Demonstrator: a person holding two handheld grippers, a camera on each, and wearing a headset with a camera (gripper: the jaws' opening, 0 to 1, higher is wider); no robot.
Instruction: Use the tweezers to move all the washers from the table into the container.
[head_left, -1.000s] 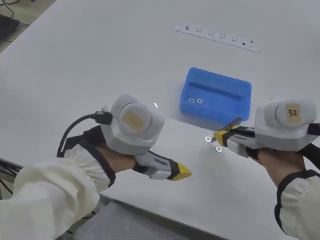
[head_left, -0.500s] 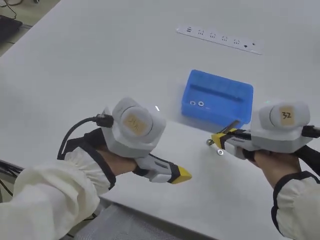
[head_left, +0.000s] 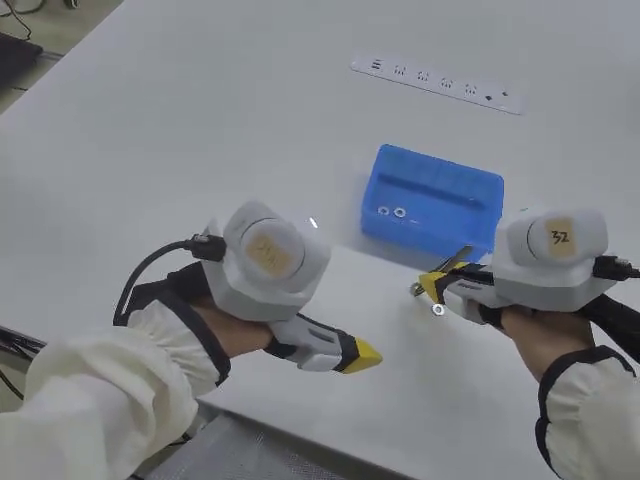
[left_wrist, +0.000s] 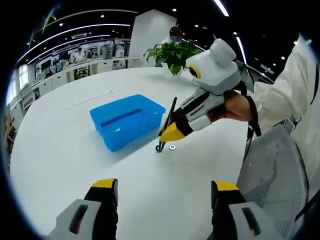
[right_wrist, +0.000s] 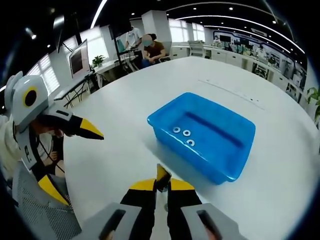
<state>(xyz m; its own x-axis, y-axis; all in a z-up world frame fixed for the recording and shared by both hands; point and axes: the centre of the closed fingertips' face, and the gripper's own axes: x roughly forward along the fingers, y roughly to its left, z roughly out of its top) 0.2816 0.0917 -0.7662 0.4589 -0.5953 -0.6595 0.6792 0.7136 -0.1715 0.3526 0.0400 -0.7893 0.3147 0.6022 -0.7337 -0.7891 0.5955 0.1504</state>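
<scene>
tweezers (left_wrist: 172, 109) pinched between right gripper (right_wrist: 161, 185) fingers, tip beside washer (left_wrist: 172, 147); left gripper (left_wrist: 165, 186) fingers spread wide, empty.

Washers (right_wrist: 186, 133) lie in the container (right_wrist: 195, 159), another washer (left_wrist: 172, 147) on the table (left_wrist: 75, 150).

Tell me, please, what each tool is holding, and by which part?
The right tool grips the tweezers partway along their legs, tips below, back end above. The left tool, open, holds nothing.
</scene>
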